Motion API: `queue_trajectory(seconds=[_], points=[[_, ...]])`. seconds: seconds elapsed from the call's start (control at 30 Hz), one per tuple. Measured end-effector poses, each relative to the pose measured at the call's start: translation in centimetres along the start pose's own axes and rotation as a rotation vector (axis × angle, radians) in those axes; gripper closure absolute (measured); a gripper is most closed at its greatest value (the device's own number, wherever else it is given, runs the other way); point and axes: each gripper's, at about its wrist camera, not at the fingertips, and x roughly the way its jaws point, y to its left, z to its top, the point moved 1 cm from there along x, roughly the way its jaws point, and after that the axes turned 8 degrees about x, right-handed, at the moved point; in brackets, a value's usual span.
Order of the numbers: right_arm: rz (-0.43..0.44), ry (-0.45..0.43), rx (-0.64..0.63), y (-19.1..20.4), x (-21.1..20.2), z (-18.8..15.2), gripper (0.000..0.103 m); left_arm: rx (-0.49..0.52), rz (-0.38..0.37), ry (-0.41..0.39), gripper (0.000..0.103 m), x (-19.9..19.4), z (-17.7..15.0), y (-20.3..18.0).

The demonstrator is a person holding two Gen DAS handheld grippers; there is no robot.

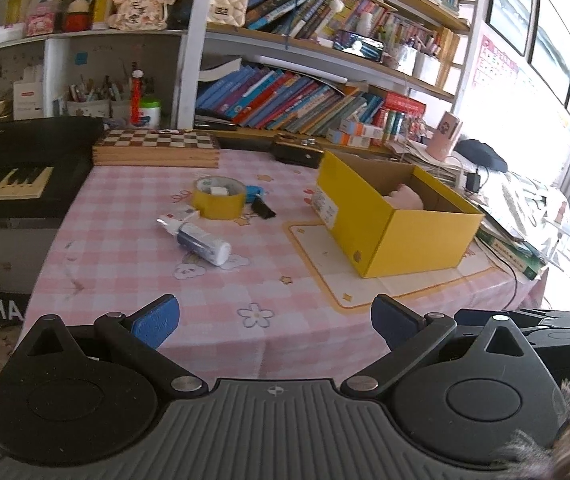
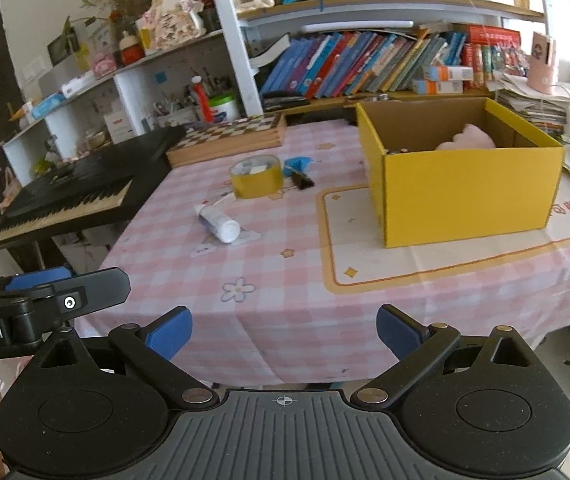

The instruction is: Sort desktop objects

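From the left wrist view, the left gripper [image 1: 275, 320] hangs over the near table edge, fingers spread and holding nothing. The yellow box [image 1: 397, 220] already holds something pink [image 1: 405, 196], so sorting seems partly done. Left out on the tablecloth [image 1: 125, 264] are a tape roll [image 1: 217, 198], a white bottle [image 1: 201, 240], a black clip [image 1: 263, 207] and a blue item [image 1: 253, 191].

From the right wrist view, the right gripper [image 2: 285, 332] is likewise released and empty. The bottle [image 2: 219, 224] lies nearest, nothing blocking it; the chessboard [image 2: 229, 136] and keyboard [image 2: 69, 200] sit behind, well apart.
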Motion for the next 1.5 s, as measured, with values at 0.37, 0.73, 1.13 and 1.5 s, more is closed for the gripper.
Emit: queue_trajectory(seconds=[0.37, 0.73, 1.13, 1.5], points=[[0.019, 0.027, -0.045, 2.0, 1.4, 0.2, 0.003, -0.052, 0.039, -0.004, 0.000, -0.1, -0.2, 2.4], [0.024, 0.059, -0.053, 2.1, 3.4, 1.0, 0.004, -0.071, 0.031, 0.012, 0.000, 1.7, 0.1, 3.1], [0.042, 0.096, -0.059, 1.4, 7.6, 4.0, 0.009, -0.086, 0.057, 0.041, 0.000, 5.9, 1.8, 4.2], [0.053, 0.125, -0.054, 0.9, 12.5, 7.1, 0.014, -0.109, 0.087, 0.073, 0.002, 10.5, 3.5, 5.1]])
